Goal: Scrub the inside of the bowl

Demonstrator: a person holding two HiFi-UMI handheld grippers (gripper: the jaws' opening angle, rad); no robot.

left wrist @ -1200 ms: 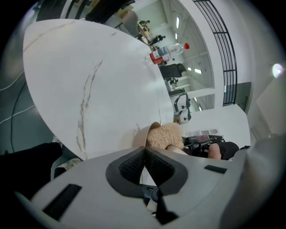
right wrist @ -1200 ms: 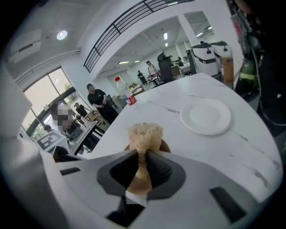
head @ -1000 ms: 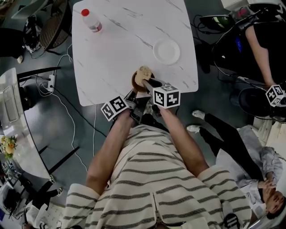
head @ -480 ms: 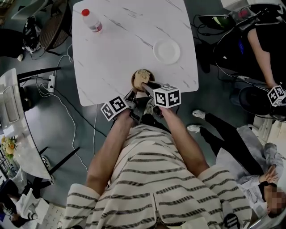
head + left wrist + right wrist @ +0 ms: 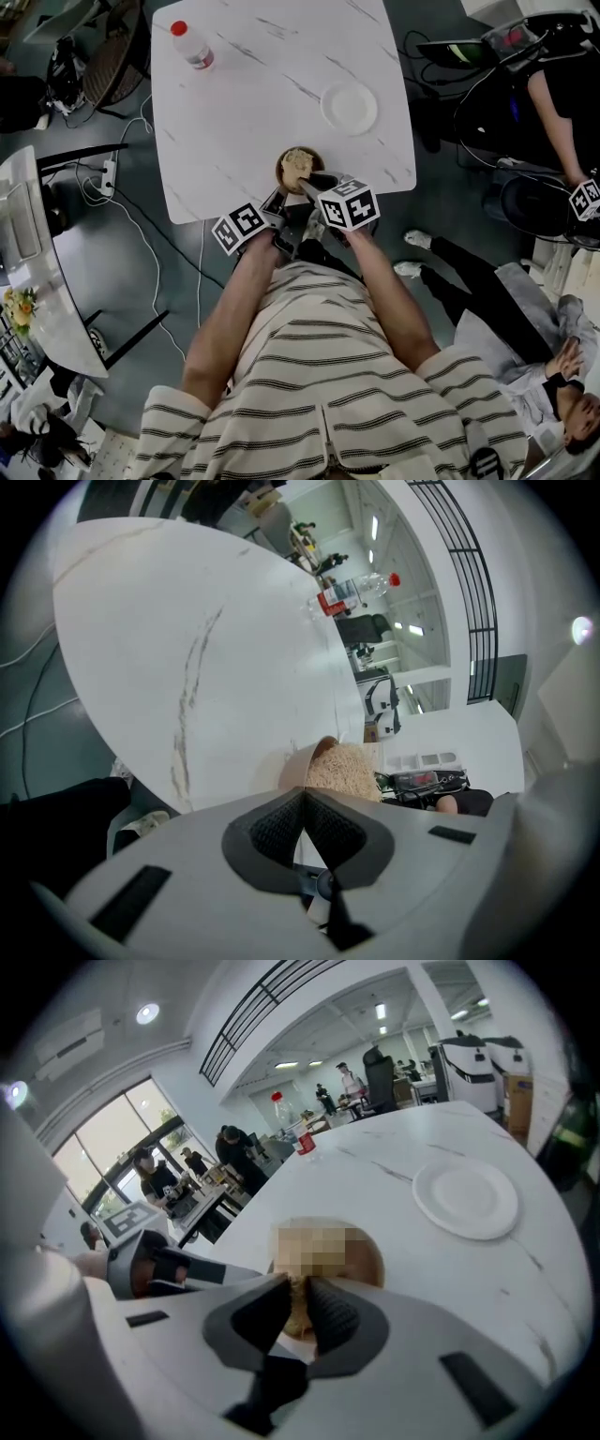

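Right gripper [image 5: 298, 1309] jaws pinch a tan scrubber [image 5: 298, 161] inside the brown bowl [image 5: 282, 174]; left gripper [image 5: 302, 801] jaws pressed together, seemingly on its near rim, near tabletop [image 5: 244, 103] edge

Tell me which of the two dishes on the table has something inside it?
The brown bowl at the near edge of the table: a tan scrubbing pad, held by the right gripper, sits in it. The white plate beyond lies bare.

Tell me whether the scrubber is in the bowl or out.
In. The scrubber, clamped by the right gripper, sits inside the rim of the bowl.
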